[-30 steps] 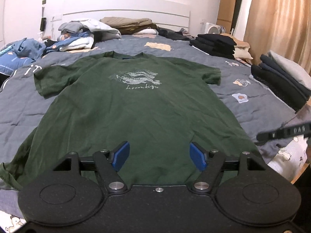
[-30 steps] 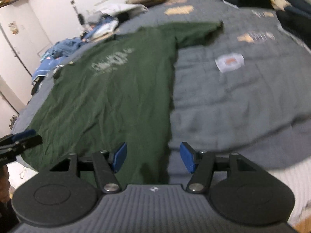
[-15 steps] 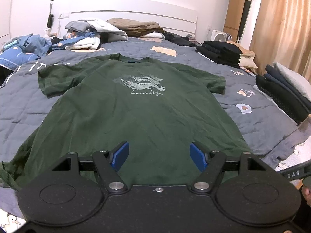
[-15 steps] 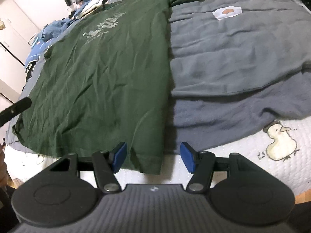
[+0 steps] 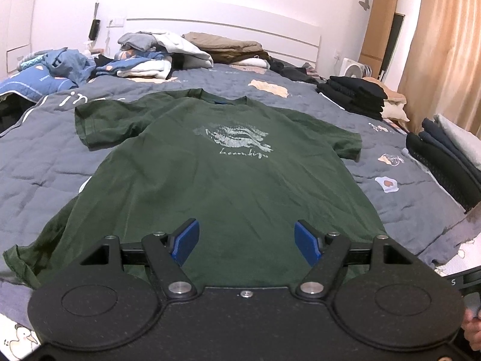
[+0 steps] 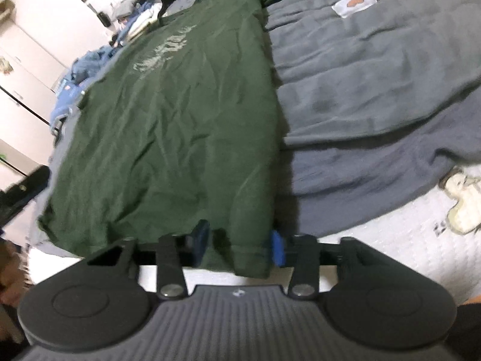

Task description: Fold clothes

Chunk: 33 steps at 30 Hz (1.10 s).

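T-shirt [image 5: 228,177], dark green with a pale printed graphic and script on the chest, lies face up and spread flat on the grey quilted bedspread [image 5: 39,162] of a bed. Its collar points toward the white headboard [image 5: 228,30], both short sleeves are out to the sides, and its hem reaches the near edge of the bed, where the near left corner is bunched and wrinkled.

In the left wrist view the left hand-held gripper [image 5: 246,242] hovers over the hem area, its blue pads standing wide apart with only flat cloth seen beyond them; nothing is pinched.

In the right wrist view the right hand-held gripper [image 6: 240,242] is at the shirt's near right corner. Its jaws are closing, and the hem corner of the T-shirt [image 6: 180,114] hangs between the two blue pads; the right pad is against the cloth's edge, but the picture is blurred and whether both pads press on it cannot be told. That corner hangs over the edge of the bed onto a white sheet printed with ducks [image 6: 460,201].

Around the shirt, loose clothes [image 5: 141,57] are heaped near the headboard, a blue patterned quilt [image 5: 33,75] sits at the far left, and folded dark stacks [image 5: 354,96] line the right side of the bed beside tan curtains [image 5: 445,45]. A small white fan [image 5: 354,67] stands past the far right corner. Part of a person's hand [image 5: 472,331] shows at the lower right edge of the left wrist view.
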Tool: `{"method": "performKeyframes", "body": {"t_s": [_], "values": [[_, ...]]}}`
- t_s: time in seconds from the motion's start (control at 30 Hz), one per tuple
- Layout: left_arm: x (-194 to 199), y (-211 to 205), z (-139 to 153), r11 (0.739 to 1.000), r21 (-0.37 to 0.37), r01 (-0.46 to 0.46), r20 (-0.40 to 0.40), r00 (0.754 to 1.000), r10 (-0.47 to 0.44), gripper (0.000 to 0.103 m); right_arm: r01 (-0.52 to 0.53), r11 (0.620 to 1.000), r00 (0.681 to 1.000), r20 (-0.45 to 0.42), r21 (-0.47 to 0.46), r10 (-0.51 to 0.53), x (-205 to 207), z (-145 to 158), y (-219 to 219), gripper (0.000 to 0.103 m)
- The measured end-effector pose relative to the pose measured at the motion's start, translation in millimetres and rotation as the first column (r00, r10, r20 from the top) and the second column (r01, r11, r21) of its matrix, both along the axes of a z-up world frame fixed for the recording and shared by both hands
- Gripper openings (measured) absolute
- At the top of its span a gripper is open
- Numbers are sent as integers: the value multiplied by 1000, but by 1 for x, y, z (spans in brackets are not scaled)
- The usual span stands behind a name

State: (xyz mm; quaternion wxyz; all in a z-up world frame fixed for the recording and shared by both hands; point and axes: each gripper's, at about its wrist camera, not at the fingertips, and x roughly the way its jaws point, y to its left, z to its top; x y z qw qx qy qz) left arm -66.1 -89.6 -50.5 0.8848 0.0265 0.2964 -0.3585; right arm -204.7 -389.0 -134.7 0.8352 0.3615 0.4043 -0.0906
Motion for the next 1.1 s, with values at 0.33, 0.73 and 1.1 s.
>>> {"method": "performKeyframes", "body": {"t_s": [0.33, 0.73, 1.1], "values": [[13, 21, 16, 994, -76, -74, 8, 997, 75, 69, 116, 963, 961, 219, 245, -171, -49, 60, -46, 4], [56, 102, 46, 988, 55, -145, 23, 989, 143, 79, 145, 988, 986, 76, 57, -149, -44, 46, -60, 3], [80, 146, 19, 950, 291, 114, -7, 993, -117, 70, 146, 986, 985, 84, 76, -152, -36, 31, -53, 6]]}}
